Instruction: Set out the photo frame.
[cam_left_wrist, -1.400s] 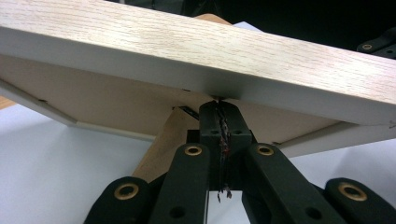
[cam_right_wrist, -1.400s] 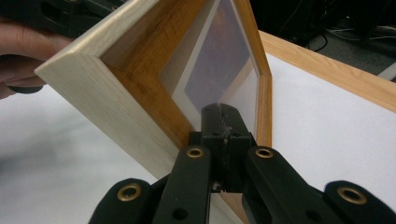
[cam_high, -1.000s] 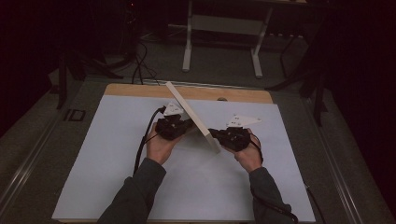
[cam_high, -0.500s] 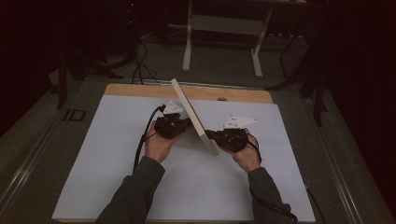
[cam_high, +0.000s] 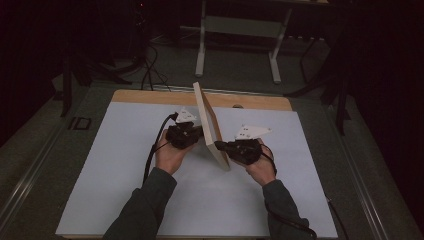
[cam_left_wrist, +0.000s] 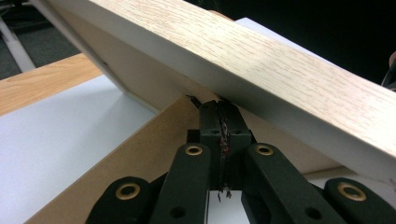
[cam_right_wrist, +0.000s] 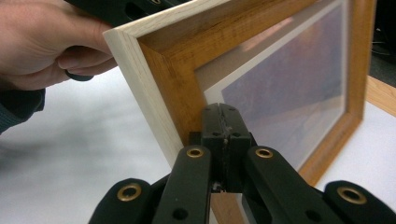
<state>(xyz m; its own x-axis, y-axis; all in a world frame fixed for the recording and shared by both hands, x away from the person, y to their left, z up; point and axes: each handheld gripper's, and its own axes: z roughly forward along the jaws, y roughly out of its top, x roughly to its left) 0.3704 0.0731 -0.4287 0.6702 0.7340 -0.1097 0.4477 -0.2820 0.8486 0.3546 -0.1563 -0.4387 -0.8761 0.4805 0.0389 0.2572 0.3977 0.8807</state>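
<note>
Two grippers are standing a wooden picture frame (cam_high: 210, 125) on edge at the middle of the desk (cam_high: 100, 175).
Behind it, the left gripper (cam_left_wrist: 219, 122) is working with jaws pressed together against the fold-out back stand (cam_left_wrist: 140, 154); the right gripper (cam_right_wrist: 225, 122), jaws likewise together, is bracing the front corner. Propping seems under way; next, the stand probably needs swinging out fully before either gripper is letting go.

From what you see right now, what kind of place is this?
Probably a lab or recording workspace, not a home. A wooden table with a white mat stands in a dark room, loose cables lie on the floor, and a metal stand sits behind. The person works on a frame there.
</note>
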